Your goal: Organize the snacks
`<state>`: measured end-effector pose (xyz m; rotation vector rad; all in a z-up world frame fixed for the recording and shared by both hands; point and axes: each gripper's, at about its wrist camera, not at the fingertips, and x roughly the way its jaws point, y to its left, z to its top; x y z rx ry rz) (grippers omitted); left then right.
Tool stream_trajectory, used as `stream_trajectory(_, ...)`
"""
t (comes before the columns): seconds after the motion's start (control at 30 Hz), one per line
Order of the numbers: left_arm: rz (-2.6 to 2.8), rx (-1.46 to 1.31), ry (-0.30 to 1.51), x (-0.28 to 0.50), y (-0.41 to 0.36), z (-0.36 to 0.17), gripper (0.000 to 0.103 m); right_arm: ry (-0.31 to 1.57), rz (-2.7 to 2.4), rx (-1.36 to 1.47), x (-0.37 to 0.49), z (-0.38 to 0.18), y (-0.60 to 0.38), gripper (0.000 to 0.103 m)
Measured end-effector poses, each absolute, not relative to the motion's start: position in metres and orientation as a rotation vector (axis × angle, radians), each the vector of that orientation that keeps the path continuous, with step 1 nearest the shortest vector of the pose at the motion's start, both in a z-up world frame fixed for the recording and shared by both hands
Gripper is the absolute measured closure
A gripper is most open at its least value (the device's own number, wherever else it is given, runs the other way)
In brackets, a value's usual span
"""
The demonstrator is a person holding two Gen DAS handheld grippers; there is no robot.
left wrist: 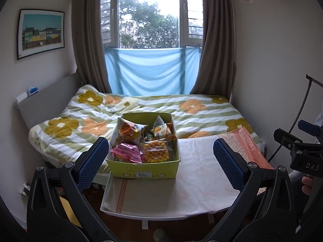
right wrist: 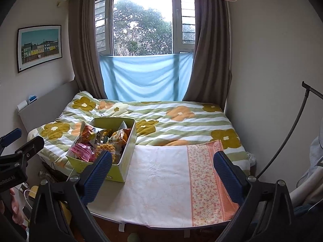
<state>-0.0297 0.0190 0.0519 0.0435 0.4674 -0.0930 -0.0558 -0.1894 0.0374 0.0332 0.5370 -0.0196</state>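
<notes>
A yellow-green cardboard box (left wrist: 144,170) (right wrist: 125,161) stands on the left part of a small cloth-covered table (left wrist: 201,181) (right wrist: 161,181). Inside it lie several snack packs: a pink packet (left wrist: 127,153) (right wrist: 80,151), a waffle pack (left wrist: 156,153) (right wrist: 106,148), an orange and white bag (left wrist: 130,132) (right wrist: 87,134) and small orange packets (left wrist: 163,131) (right wrist: 119,136). My left gripper (left wrist: 160,161) hangs open in front of the box, nothing between its blue pads. My right gripper (right wrist: 163,169) is open over the bare cloth, right of the box.
Behind the table lies a bed with a flowered striped quilt (left wrist: 201,109) (right wrist: 181,119). A window with brown curtains and a blue cloth (left wrist: 151,70) fills the far wall. A stand with a cable (right wrist: 282,141) is at the right, floor clutter (right wrist: 30,193) at the left.
</notes>
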Motion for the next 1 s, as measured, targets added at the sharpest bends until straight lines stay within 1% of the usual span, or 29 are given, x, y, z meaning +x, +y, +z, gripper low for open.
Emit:
stream_trajectory(0.57, -0.096, 0.054, 0.46, -0.027, 0.006, 0.053, 0.0, 0.54, -0.041, 0.045, -0.057, 0.038, -0.193, 0.003)
stream_trajectory(1.0, -0.09, 0.049, 0.464, -0.026, 0.011, 0.051, 0.0, 0.548, -0.046, 0.047, -0.057, 0.037, -0.193, 0.003)
